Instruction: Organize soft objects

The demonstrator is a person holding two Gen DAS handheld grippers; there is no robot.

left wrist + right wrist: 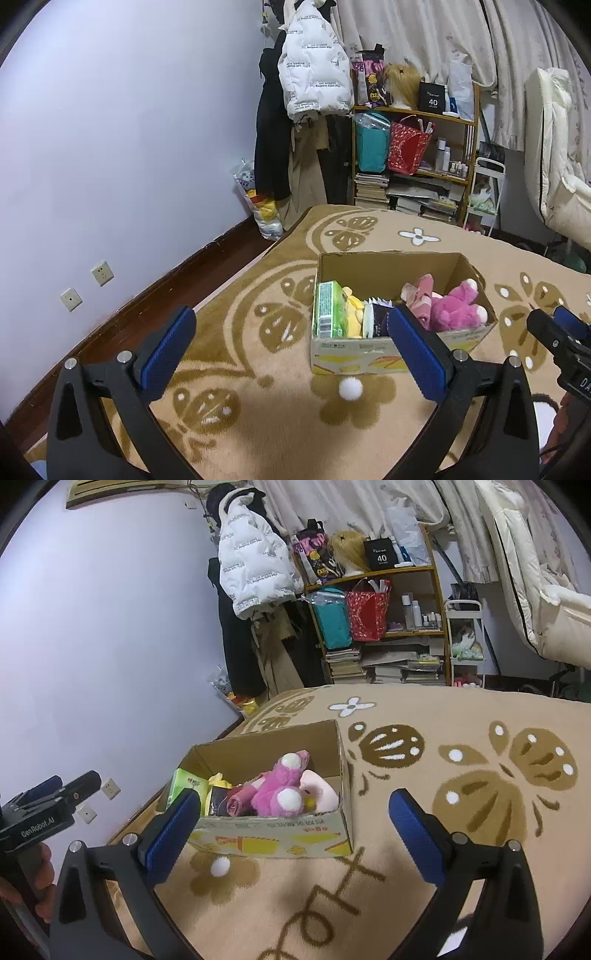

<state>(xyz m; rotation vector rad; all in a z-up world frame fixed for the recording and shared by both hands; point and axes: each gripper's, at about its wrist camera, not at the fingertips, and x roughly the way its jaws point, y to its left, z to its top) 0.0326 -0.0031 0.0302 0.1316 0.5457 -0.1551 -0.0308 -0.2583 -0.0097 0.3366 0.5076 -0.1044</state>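
An open cardboard box [388,356] stands on a tan blanket with brown butterflies. It holds a pink plush bear [460,306], a green tissue pack [330,310], a yellow soft toy [354,312] and a dark packet. A small white pompom [351,387] lies on the blanket just in front of the box. My left gripper [291,347] is open and empty, above the pompom. In the right wrist view the box [280,836], bear [280,786] and pompom [220,867] show left of centre. My right gripper [295,829] is open and empty.
A wooden shelf [413,158] with bags, books and bottles stands beyond the bed. Coats and a white puffer jacket [314,66] hang beside it. A lilac wall [110,147] with sockets runs on the left, past the bed edge. White bedding [546,590] hangs at right.
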